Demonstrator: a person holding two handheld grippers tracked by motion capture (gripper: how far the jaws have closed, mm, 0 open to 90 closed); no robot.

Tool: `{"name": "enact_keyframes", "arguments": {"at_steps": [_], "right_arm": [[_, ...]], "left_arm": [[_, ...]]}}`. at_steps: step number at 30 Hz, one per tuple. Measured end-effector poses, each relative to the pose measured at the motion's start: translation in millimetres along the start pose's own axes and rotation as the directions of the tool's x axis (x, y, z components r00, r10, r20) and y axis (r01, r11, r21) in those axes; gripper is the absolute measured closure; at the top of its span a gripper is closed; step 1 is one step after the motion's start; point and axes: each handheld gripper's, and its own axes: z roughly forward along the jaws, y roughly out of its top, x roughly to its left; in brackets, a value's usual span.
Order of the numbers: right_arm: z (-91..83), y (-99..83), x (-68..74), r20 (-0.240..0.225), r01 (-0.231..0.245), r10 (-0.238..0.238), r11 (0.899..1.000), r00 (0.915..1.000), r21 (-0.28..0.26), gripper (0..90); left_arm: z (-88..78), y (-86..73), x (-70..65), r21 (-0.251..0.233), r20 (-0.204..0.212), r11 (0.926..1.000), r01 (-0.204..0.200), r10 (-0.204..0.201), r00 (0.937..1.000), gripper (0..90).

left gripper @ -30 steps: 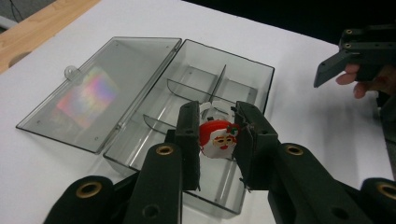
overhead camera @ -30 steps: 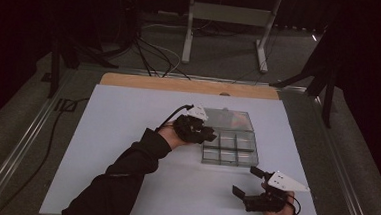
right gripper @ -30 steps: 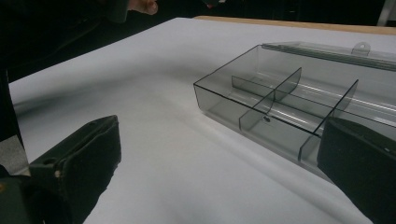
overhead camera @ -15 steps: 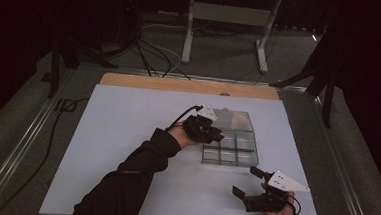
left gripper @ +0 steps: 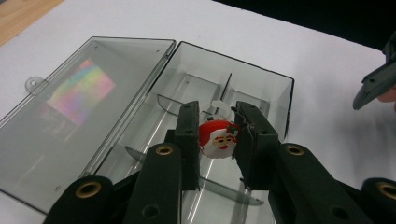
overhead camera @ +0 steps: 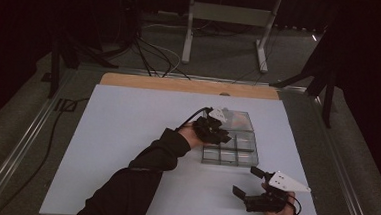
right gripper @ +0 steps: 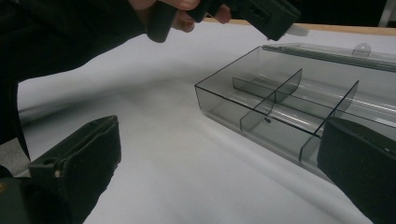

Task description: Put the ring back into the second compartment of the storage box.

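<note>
A person works at a table covered by a white sheet, holding a black 2-jaw gripper in each hand. Near the middle of the sheet lies a clear smoky plastic organizer box with its hinged lid folded flat open on the far side. Thin dividers split the box into several small compartments. The left gripper hangs over the box, its dark-sleeved forearm reaching in from the lower left. In the left gripper view, its jaws are closed most of the way onto a small round Santa Claus charm, red and white with a painted face, held above the box's compartments; a rainbow sheen shows on the open lid. The right gripper sits low near the front edge of the sheet, to the right of and apart from the box. In the right gripper view, its jaws stand wide apart with nothing between them, pointed toward the box.
</note>
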Motion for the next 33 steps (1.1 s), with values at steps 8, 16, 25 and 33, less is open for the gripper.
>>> {"name": "enact_keyframes", "arguments": {"at_steps": [8,16,25,33], "right_arm": [[-0.2,0.2,-0.1,-0.002,-0.002,0.002,1.0,1.0,-0.002,0.0],[-0.1,0.1,-0.3,-0.005,-0.003,0.003,1.0,1.0,-0.003,0.0],[0.9,0.0,-0.2,-0.008,-0.003,0.003,1.0,1.0,0.001,0.0],[1.0,-0.2,-0.2,-0.009,-0.003,0.003,1.0,1.0,0.002,0.0]], "left_arm": [[14.7,0.1,7.1,0.021,-0.005,0.9994,0.027,-0.027,0.9996,72.8],[27.9,2.7,9.8,0.051,-0.025,0.9985,0.017,-0.016,0.9996,72.6],[38.5,2.9,10.1,0.041,-0.054,0.999,0.017,-0.015,0.9984,71.2],[32.8,7.5,8.4,0.034,-0.093,0.9979,0.055,-0.052,0.9943,26.7]]}}
